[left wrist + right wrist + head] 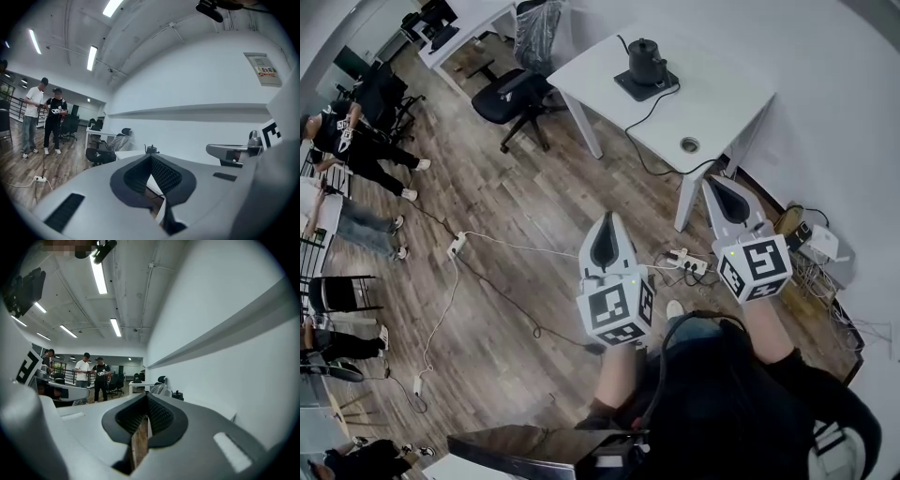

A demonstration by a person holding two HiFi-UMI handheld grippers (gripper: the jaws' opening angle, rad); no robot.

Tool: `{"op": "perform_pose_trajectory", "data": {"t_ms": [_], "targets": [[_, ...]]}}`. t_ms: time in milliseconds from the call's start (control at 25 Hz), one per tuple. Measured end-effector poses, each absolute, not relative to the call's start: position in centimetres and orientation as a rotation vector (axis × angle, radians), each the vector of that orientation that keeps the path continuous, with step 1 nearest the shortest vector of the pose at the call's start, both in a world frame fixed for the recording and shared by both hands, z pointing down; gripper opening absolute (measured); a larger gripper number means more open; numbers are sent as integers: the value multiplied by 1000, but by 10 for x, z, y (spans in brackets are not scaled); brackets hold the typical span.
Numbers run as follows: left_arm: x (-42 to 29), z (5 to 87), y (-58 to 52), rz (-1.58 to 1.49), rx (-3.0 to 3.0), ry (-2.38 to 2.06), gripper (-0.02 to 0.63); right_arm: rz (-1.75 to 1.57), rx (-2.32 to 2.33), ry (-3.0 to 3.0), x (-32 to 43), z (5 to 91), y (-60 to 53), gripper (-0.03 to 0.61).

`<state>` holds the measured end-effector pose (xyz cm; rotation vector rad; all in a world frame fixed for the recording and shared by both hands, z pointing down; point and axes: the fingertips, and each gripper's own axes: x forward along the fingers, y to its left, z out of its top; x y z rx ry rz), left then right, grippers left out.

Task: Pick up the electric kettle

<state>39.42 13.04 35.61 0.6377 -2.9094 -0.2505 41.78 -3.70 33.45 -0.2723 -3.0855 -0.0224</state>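
The kettle (645,61) is black with its lid on, so its contents are hidden. It sits on its black base (649,86) at the far end of the white table (722,103), near the wall. A cord (649,114) runs from the base across the tabletop and over the near edge.

The left gripper (605,223) has its jaws clenched together with nothing between them. The right gripper (713,184) is also clenched and empty. Both are over the wood floor (516,234), well apart from the kettle.

The wall panel (263,69) carries a red-and-white label whose print is too small to read. The marker cubes (616,311) show black-and-white squares.
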Motion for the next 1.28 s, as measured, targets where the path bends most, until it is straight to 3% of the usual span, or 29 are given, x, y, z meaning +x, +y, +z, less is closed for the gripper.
{"op": "perform_pose_trajectory", "data": {"t_ms": [560,1280], "targets": [[329,369,141,-270,604,-2888,0,-20,-275,-3041,347,352,-33,0],[137,352,208,-251,747,-2880,0,-26,-108,-3074,173,341,30,1]]}}
